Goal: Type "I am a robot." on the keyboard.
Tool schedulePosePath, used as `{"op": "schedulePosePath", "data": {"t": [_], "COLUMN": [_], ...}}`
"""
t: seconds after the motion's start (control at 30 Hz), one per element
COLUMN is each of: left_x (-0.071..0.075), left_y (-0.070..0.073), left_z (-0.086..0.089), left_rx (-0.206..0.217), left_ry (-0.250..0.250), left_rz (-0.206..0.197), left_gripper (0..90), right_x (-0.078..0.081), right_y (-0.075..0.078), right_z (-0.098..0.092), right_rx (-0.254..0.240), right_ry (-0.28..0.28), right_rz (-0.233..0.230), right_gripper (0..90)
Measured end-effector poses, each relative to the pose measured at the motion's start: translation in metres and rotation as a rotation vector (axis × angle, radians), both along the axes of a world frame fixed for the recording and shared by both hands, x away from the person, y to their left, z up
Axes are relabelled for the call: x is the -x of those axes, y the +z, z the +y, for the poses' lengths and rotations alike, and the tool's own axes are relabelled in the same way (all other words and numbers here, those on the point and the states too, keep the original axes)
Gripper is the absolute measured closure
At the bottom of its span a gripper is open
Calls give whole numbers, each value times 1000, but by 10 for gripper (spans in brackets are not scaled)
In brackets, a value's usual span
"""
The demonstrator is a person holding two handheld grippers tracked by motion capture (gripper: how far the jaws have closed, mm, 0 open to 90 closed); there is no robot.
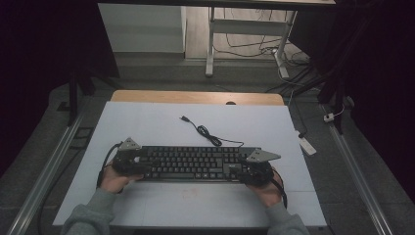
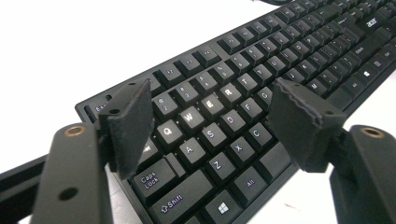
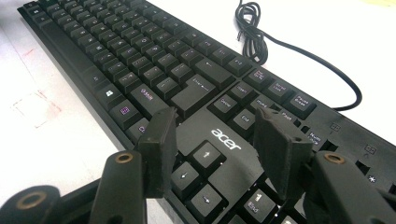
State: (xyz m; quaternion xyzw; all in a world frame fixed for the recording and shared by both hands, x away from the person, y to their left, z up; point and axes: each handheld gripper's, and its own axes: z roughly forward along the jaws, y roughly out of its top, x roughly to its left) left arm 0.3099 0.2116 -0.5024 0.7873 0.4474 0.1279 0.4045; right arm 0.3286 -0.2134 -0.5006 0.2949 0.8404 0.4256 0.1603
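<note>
A black keyboard (image 1: pixel 195 164) lies across the white table top (image 1: pixel 147 122), and its coiled cable (image 1: pixel 205 132) trails toward the far side. My left gripper (image 1: pixel 142 165) sits at the keyboard's left end, held by a hand. In the left gripper view its jaws stand wide apart above the letter keys (image 2: pixel 210 88), gripping nothing. My right gripper (image 1: pixel 240 170) sits at the keyboard's right end. In the right gripper view the gripper (image 3: pixel 215 116) stands open over the arrow keys and the logo of the keyboard (image 3: pixel 140 56), with the cable (image 3: pixel 254 32) beyond.
A wooden strip (image 1: pixel 195 97) borders the table's far edge. On the floor to the right lies a white power strip (image 1: pixel 307 145). White desk legs (image 1: pixel 210 49) and loose cables stand farther back. A metal rail (image 1: pixel 49 166) runs along the left.
</note>
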Motion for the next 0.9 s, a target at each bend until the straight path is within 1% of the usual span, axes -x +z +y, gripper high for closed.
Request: {"op": "schedulePosePath", "data": {"t": [0.13,0.47,0.9], "left_x": [0,1,1], "left_y": [1,2,1], "left_z": [0,-1,-4], "left_rx": [2,3,-3], "left_ry": [-9,-30,-43], "left_rz": [-1,-5,-1], "left_gripper": [284,267,240], "right_x": [0,0,3], "right_y": [0,2,9], "right_z": [0,0,8], "right_rx": [-1,-5,-35], "right_ry": [-1,2,24], "right_rz": [1,-5,-17], "right_gripper": [491,489,488]}}
